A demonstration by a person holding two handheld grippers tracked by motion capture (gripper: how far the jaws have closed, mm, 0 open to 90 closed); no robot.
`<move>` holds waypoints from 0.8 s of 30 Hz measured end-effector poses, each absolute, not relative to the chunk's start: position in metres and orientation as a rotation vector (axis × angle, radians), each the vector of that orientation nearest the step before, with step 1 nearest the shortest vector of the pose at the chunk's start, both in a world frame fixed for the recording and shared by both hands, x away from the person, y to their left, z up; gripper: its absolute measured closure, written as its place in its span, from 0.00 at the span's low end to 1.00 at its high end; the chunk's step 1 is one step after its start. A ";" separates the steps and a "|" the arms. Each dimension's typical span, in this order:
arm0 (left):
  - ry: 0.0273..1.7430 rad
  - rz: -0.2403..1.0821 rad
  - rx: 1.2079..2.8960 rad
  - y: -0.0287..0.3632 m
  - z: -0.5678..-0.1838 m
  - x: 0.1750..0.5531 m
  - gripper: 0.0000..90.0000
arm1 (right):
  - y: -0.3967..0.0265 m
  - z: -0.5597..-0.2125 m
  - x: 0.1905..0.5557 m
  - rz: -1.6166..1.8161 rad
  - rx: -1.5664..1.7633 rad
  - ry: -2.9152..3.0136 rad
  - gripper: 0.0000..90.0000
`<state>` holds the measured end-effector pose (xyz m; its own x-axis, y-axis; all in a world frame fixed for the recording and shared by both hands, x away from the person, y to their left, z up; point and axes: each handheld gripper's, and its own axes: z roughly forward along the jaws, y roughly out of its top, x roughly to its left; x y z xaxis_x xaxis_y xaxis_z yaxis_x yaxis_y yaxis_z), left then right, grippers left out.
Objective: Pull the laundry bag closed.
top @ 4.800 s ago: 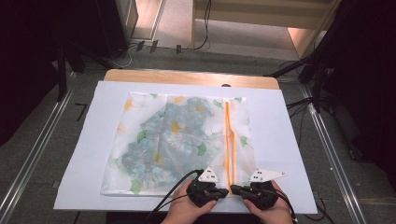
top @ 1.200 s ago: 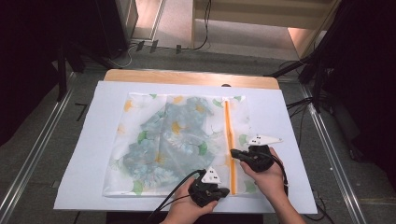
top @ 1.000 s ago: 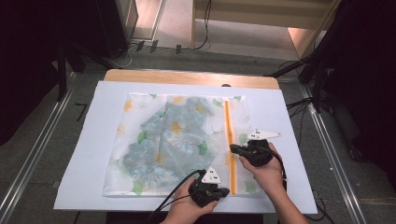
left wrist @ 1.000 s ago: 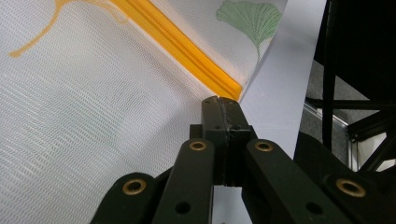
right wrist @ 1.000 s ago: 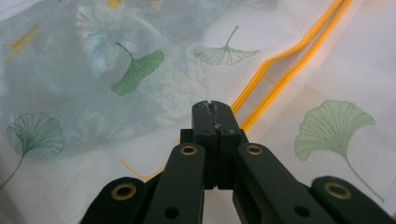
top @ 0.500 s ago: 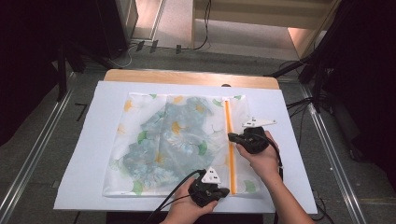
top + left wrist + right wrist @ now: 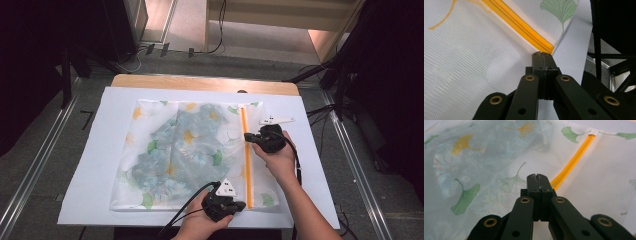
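A: Does the right tool [image 7: 539,176] pinch the zipper pull?
B: Can't tell. Its closed tips cover that stretch of the orange zipper [image 7: 571,163].
A: What's inside the mesh bag [image 7: 190,150]?
B: A flowery cloth, blurred by the mesh.
A: And the left tool [image 7: 543,54]?
B: Its tips hide the fabric beneath; whether they grip it is unclear.

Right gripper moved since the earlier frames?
Yes. In the high view the right gripper has travelled along the orange zipper toward the mesh bag's far edge, away from the left gripper.
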<state>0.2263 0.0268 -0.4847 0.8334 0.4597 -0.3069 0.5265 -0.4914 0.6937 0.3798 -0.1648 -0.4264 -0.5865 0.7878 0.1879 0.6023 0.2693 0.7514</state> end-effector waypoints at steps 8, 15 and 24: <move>0.719 -0.101 2.165 0.027 -0.485 0.226 1.00 | -0.164 -0.423 0.400 1.212 1.330 2.292 1.00; 0.718 -0.100 2.168 0.027 -0.485 0.226 1.00 | -0.163 -0.419 0.416 1.201 1.336 2.281 1.00; 0.722 -0.113 2.165 0.027 -0.485 0.227 1.00 | -0.164 -0.421 0.435 1.222 1.406 2.249 1.00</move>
